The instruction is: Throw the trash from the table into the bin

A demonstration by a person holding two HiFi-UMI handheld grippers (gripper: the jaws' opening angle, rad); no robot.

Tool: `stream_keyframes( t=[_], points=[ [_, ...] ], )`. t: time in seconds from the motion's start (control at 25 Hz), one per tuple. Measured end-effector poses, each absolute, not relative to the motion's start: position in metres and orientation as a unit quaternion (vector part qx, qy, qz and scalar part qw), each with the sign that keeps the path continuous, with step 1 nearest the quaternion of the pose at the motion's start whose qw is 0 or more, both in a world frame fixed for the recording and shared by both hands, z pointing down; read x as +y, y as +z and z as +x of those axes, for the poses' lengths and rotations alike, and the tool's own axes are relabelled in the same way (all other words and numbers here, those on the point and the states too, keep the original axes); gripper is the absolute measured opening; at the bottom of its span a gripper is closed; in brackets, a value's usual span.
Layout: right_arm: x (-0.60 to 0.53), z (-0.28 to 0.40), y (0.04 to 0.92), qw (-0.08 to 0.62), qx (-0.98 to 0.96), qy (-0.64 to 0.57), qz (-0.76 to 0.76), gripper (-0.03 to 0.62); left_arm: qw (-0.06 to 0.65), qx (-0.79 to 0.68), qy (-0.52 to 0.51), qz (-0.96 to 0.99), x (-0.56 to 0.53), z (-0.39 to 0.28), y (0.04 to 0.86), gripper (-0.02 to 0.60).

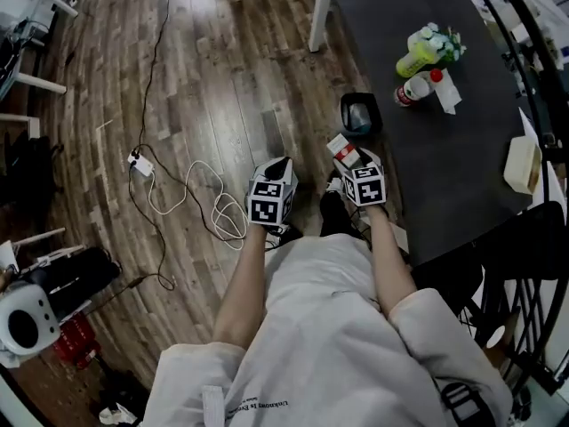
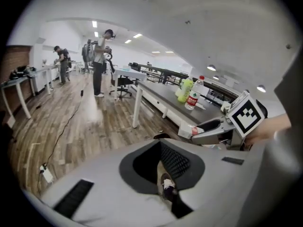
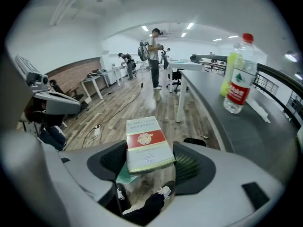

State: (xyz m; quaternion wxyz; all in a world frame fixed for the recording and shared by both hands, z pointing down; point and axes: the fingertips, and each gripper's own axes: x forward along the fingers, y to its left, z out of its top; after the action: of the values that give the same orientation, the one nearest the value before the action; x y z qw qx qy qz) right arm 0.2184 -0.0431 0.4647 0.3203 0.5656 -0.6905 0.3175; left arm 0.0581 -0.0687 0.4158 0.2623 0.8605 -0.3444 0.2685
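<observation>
My right gripper [image 1: 348, 154] is shut on a small carton [image 1: 341, 148] with a red and white label, held over the wooden floor just left of the dark table [image 1: 444, 167]. In the right gripper view the carton [image 3: 146, 144] lies flat between the jaws. A small black bin [image 1: 359, 114] stands on the floor against the table's edge, just beyond the carton. On the table are a yellow-green bottle [image 1: 418, 56], a red-capped water bottle [image 1: 413, 88] and a white paper [image 1: 447, 92]. My left gripper [image 1: 277, 169] hangs beside the right one, jaws together with nothing in them.
White cables and a power strip [image 1: 142, 163] lie on the floor to the left. A pale box [image 1: 522, 163] sits at the table's right edge, with a black chair [image 1: 520, 265] below it. The table's white leg [image 1: 318, 16] stands ahead. People stand far off [image 2: 102, 60].
</observation>
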Motion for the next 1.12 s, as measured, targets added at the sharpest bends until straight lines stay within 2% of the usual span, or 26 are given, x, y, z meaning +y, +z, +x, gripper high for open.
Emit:
stream_keyframes(
  t=[0.2, 0.52, 0.68, 0.88, 1.12],
  points=[
    [-0.039, 0.142, 0.474, 0.320, -0.728, 0.318, 0.516, 0.331, 0.283, -0.398, 0.262, 0.832, -0.046, -0.021, 0.431, 0.029],
    [-0.012, 0.060, 0.528, 0.304, -0.739, 0.363, 0.480, 0.331, 0.305, -0.424, 0.266, 0.810, -0.009, -0.090, 0.494, 0.029],
    [0.005, 0.041, 0.573, 0.326, -0.742, 0.376, 0.449, 0.331, 0.304, -0.415, 0.291, 0.806, 0.000, -0.106, 0.547, 0.029],
    [-0.001, 0.030, 0.675, 0.331, -0.739, 0.393, 0.435, 0.331, 0.282, -0.402, 0.319, 0.810, -0.019, -0.114, 0.640, 0.029],
    [0.027, 0.010, 0.782, 0.353, -0.722, 0.425, 0.416, 0.331, 0.294, -0.376, 0.349, 0.806, 0.014, -0.117, 0.743, 0.029]
  ],
)
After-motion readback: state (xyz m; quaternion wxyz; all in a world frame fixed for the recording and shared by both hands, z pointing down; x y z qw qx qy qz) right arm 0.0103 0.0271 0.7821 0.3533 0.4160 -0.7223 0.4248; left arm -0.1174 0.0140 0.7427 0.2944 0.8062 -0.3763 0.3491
